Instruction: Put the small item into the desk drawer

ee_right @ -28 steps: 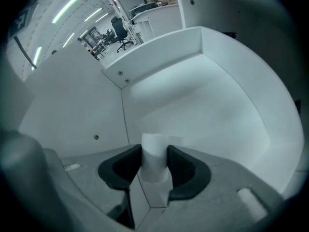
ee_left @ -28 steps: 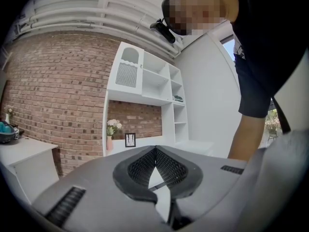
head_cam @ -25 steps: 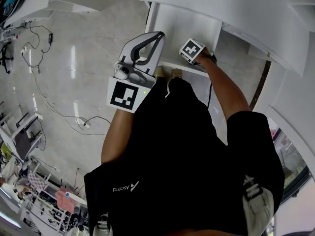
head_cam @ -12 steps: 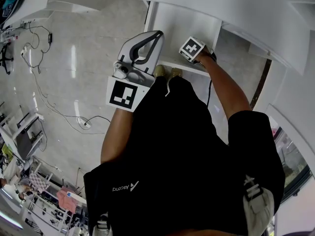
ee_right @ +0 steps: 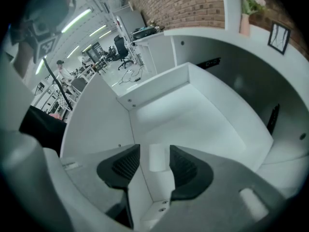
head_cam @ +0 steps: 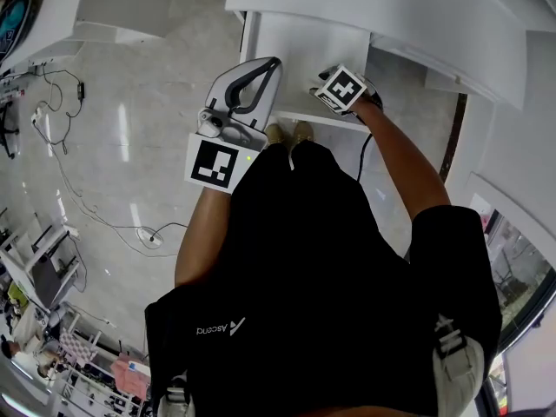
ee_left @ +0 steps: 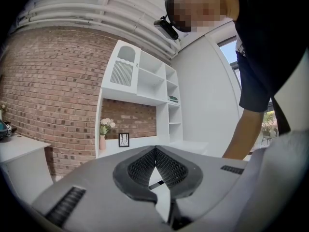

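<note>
A small white flat item (ee_right: 157,157) lies on the floor of the open white desk drawer (ee_right: 203,124), near its front corner. My right gripper (ee_right: 150,164) hangs just above it, open; the item shows in the gap and neither dark pad touches it. In the head view only that gripper's marker cube (head_cam: 340,88) shows, over the drawer (head_cam: 304,46). My left gripper (head_cam: 274,62) is held up in front of the person's chest, left of the drawer. It is shut, its ribbed pads (ee_left: 166,166) meeting at the tip with nothing between them.
The desk top (head_cam: 391,11) overhangs the drawer's far end. Polished grey floor (head_cam: 130,129) with trailing cables lies to the left. The person's feet (head_cam: 287,133) stand at the drawer's front edge. White shelving on a brick wall (ee_left: 145,95) faces the left gripper.
The head view has swung a little, so the drawer and desk sit farther left in the picture. Both grippers stay about where they were over the drawer and the chest.
</note>
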The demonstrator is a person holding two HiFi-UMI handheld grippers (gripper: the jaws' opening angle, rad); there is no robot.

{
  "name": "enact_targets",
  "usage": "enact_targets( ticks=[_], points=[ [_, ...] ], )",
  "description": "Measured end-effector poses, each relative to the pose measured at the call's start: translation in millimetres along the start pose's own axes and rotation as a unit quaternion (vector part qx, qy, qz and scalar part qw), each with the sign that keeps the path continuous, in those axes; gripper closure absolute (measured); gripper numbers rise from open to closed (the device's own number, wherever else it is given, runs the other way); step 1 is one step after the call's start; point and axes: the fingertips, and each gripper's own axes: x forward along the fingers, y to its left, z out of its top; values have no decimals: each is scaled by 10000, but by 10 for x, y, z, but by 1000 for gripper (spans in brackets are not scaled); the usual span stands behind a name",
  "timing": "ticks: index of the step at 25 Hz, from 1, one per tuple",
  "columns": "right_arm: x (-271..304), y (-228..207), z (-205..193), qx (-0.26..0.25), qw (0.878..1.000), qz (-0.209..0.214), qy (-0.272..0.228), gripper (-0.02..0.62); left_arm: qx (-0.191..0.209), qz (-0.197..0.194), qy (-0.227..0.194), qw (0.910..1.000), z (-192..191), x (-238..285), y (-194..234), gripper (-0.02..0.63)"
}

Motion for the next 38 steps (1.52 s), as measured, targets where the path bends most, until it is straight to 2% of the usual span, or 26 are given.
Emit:
enact_targets(
  ticks=[6,9,12,17,24,27,32,38],
  points=[
    [-674,105,249,12,9947,-176,-1010,407,-63,-228,-75,9997,2,28,-153,607],
    [-1114,216,397,1,9852,-334,-1678,411,-92,-363,-85,9993,14,52,-293,607],
    [-1546,353,526,9,9701,-512,-2374,423,-109,-467,-98,9988,49,64,-420,607],
    [-2252,593,786,-46,9324,-744,-3536,446,-96,-606,-170,9980,208,55,-504,607],
    [-3214,907,943,-314,8535,-1325,-5029,537,-41,-802,-331,9962,491,-37,-635,607],
    [-3483,1037,909,-374,8278,-1498,-5393,565,53,-1006,-403,9941,617,-53,-770,607],
    [-3797,1240,824,-434,7929,-1629,-5855,592,119,-1224,-508,9911,787,-75,-973,607],
    [-3920,1322,727,-354,7746,-1870,-6032,594,184,-1359,-747,9877,941,-84,-1097,607]
  ],
)
